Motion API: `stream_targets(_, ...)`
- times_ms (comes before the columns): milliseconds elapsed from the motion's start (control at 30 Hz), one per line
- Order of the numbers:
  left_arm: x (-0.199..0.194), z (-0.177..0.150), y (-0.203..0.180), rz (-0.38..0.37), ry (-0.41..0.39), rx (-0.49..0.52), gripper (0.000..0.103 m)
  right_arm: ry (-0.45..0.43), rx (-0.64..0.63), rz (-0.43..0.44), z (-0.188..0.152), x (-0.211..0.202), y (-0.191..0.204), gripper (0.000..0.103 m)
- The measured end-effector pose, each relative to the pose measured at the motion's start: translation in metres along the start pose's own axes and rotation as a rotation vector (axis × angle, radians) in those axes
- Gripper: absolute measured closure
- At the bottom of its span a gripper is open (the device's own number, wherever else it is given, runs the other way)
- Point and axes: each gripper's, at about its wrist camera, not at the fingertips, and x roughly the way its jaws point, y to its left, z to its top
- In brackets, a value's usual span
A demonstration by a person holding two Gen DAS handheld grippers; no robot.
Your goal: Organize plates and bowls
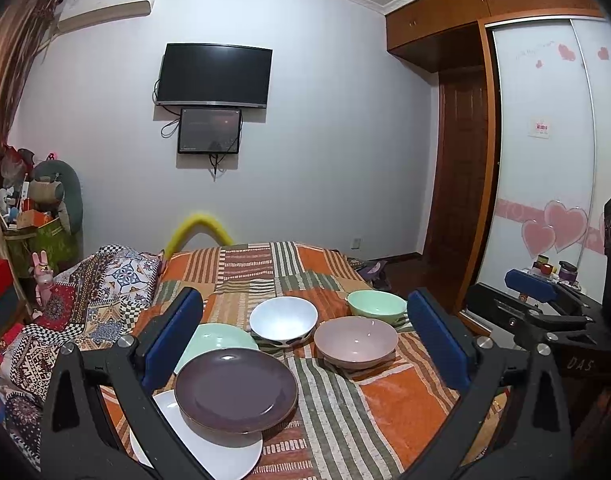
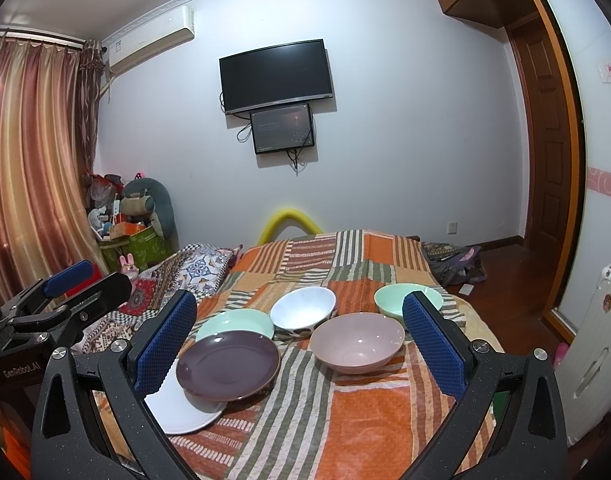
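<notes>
While both tongs (image 1: 305, 340) (image 2: 301, 336) hang apart and empty: nothing stacked yet; next, likely closing on purple plate (image 1: 236, 390).

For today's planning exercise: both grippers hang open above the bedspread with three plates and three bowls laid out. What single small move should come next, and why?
Probably lower the open right gripper onto the near rim of the pink bowl. It is the closest bowl, stands apart from the white bowl and green bowl, and nothing covers it. The purple plate already overlaps the white plate, so the plates look partly gathered.
</notes>
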Motion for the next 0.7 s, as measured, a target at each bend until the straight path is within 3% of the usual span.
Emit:
stream_targets(400,0.004,0.000,0.003,0.001,0.013,-0.004,0.000,0.003,-0.003,0.009,-0.002,0.002,0.002,0.000)
stream_targets(700,0.028,-0.012,0.019,0.034,0.076,-0.007,0.000,0.053,0.007,0.022,-0.009,0.022,-0.002,0.001)
